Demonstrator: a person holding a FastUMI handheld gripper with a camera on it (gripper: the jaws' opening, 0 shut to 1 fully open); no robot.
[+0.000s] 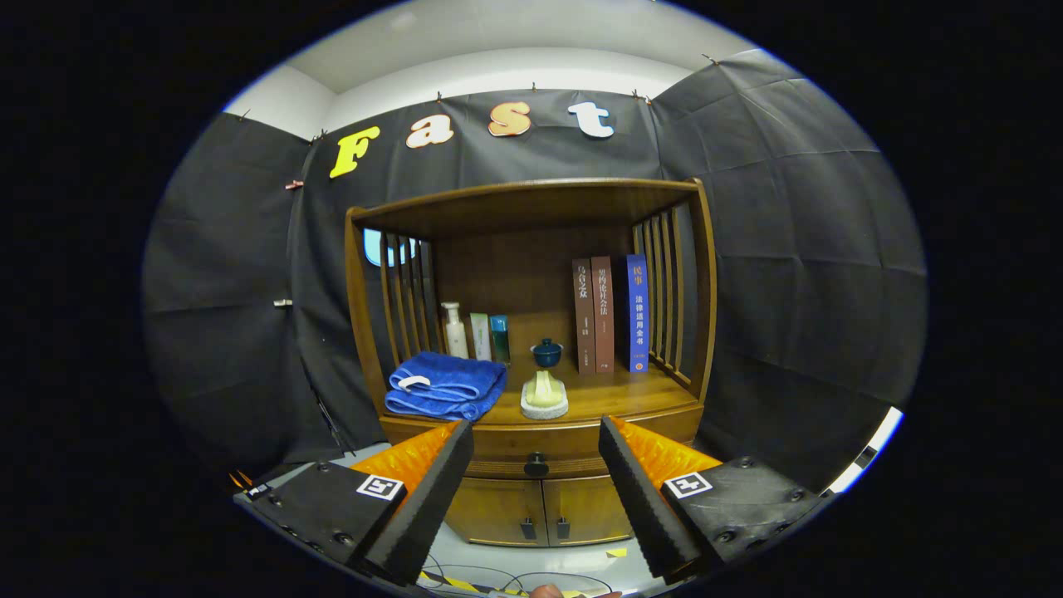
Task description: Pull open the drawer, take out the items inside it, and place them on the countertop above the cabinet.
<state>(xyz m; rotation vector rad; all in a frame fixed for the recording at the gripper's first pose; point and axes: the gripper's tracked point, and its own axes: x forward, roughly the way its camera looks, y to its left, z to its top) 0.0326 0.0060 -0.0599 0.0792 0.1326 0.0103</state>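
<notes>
Blue towel (446, 385), books (609, 314) on countertop (614, 397) | hand-held gripper (536, 435) spread before drawer (565, 444)

A wooden cabinet (531, 357) is standing against the booth wall, its closed drawer (540, 444) sitting under the countertop (614, 394) with the knob (536, 463) lying between the spread fingers of the gripper (536, 432). On the countertop, a folded towel (447, 385) is lying at 9 o'clock, bottles (475, 330) behind it, a soap dish (544, 397) at centre, a lidded cup (546, 352) behind that, and books (609, 314) standing at 2 o'clock.
</notes>
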